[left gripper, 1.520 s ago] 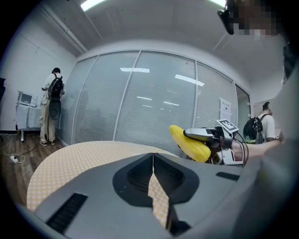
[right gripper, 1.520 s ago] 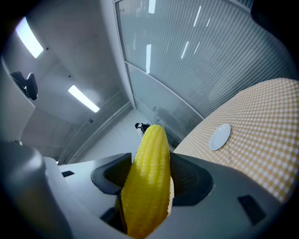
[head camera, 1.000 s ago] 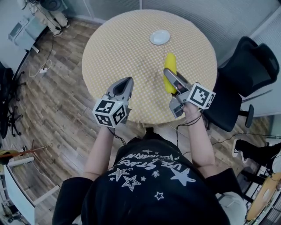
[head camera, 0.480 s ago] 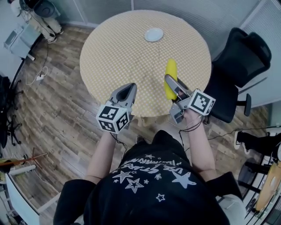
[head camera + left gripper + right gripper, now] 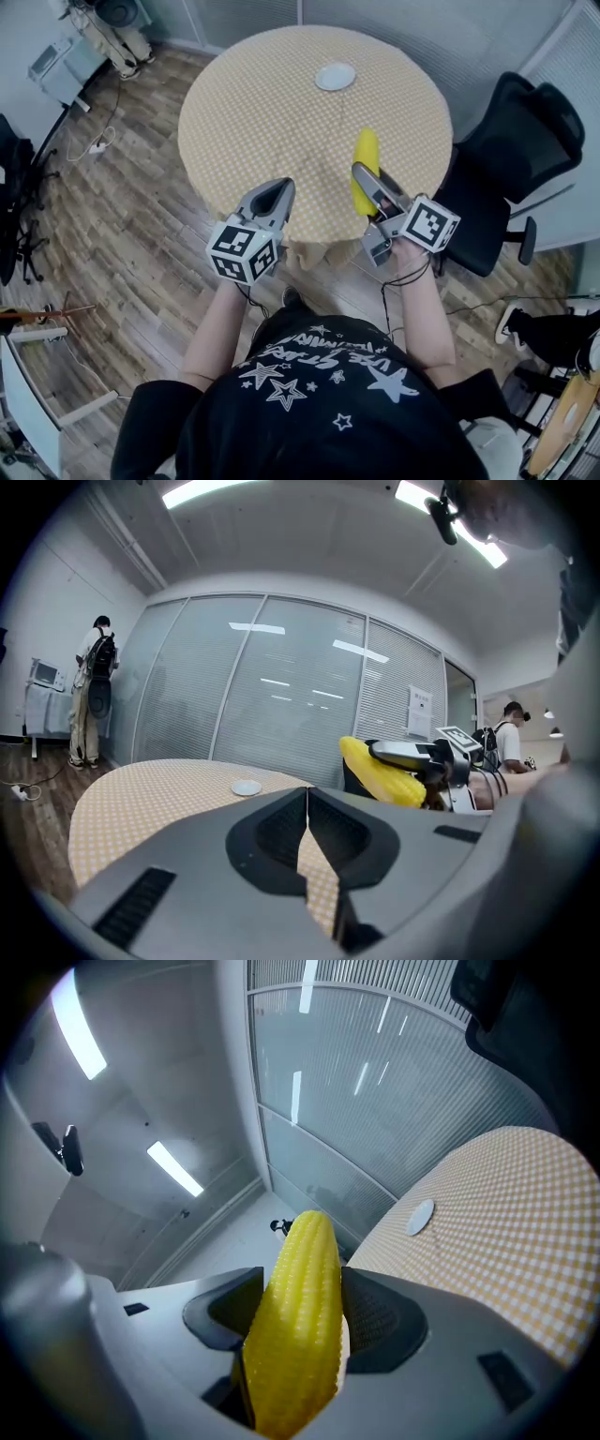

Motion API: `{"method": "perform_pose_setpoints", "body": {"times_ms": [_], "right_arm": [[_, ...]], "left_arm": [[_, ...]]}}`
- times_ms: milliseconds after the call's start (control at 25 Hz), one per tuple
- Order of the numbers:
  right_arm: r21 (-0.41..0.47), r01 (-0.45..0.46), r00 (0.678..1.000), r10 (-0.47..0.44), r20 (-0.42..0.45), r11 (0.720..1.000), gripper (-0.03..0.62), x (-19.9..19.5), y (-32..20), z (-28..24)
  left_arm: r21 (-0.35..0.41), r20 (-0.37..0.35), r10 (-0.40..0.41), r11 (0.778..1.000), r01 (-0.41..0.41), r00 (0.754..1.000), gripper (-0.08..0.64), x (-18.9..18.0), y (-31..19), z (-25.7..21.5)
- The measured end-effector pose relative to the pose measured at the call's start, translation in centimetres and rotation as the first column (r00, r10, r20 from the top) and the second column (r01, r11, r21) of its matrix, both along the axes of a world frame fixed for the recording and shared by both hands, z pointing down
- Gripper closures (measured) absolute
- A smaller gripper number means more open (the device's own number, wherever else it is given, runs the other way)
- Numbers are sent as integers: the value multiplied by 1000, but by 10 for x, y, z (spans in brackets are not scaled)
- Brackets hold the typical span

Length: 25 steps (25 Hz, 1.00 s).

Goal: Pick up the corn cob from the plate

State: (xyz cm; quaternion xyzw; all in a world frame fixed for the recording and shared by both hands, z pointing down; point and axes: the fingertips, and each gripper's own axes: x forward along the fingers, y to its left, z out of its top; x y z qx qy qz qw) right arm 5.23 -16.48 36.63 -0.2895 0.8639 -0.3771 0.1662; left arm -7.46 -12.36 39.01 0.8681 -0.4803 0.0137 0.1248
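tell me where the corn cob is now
In the head view the corn cob is clamped in the right gripper over the near right edge of the table, well clear of the white plate at the far side.

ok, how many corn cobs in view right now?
1. The corn cob is clamped in the right gripper, raised above the near right part of the round table. The white plate at the far side is bare; nothing suggests a hidden one.

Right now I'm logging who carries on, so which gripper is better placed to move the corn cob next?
Right. The right gripper is shut on the corn cob, holding it above the table. The left gripper is shut with nothing between its jaws, off to the side.
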Motion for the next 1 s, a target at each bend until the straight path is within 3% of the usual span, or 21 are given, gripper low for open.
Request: {"method": "perform_pose_setpoints", "body": {"times_ms": [200,560,1000], "right_arm": [[1,38,999,-38,19,999,327,19,20,-2],[46,105,993,-102,-65,993,327,62,70,0],[36,186,981,-184,-61,982,327,93,143,8]], "left_arm": [[20,7,-23,1000,23,1000,549,28,19,-9],[54,21,-79,995,78,997,549,78,68,-24],[68,17,-131,989,129,991,549,126,138,-23]]}}
